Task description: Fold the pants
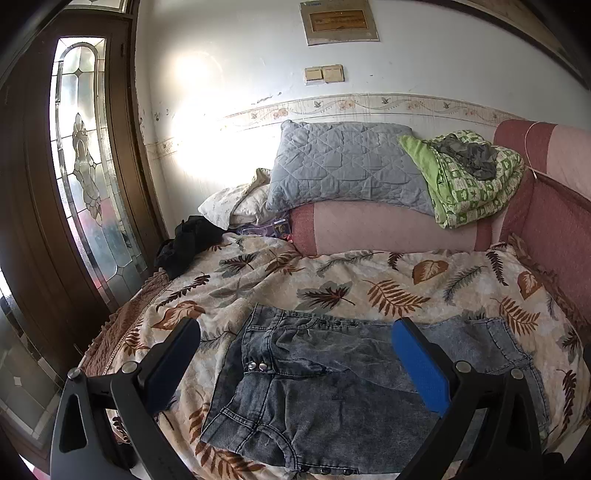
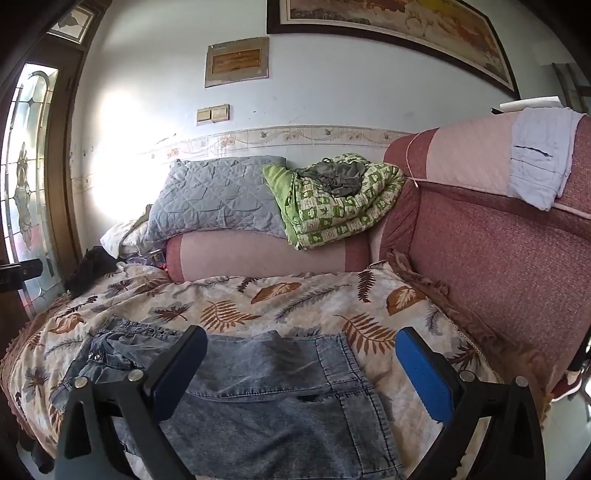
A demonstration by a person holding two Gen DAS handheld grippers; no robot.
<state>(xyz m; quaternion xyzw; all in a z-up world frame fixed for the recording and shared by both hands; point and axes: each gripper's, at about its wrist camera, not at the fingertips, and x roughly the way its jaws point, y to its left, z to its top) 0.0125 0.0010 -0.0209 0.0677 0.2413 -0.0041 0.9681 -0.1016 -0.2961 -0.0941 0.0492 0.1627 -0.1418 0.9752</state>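
Both the left gripper (image 1: pixel 295 363) and right gripper (image 2: pixel 301 369) hover with jaws wide apart, holding nothing. The denim pants (image 1: pixel 332 387) lie flattish near the bed's (image 1: pixel 388 291) front edge. Soft but weighty, probably; pinch waistband and hem corners.

The near edge of the jeans (image 2: pixel 266 402) runs off the bottom of both views. The left gripper (image 1: pixel 295 365) finger covers part of the denim. Text on the wall plaque (image 1: pixel 338 21) is too blurred to read.

Open leaf-print bedspread (image 2: pixel 295 295) beyond jeans (image 2: pixel 266 387); bolster (image 2: pixel 266 258) behind, sofa back (image 2: pixel 498 266) rightward.
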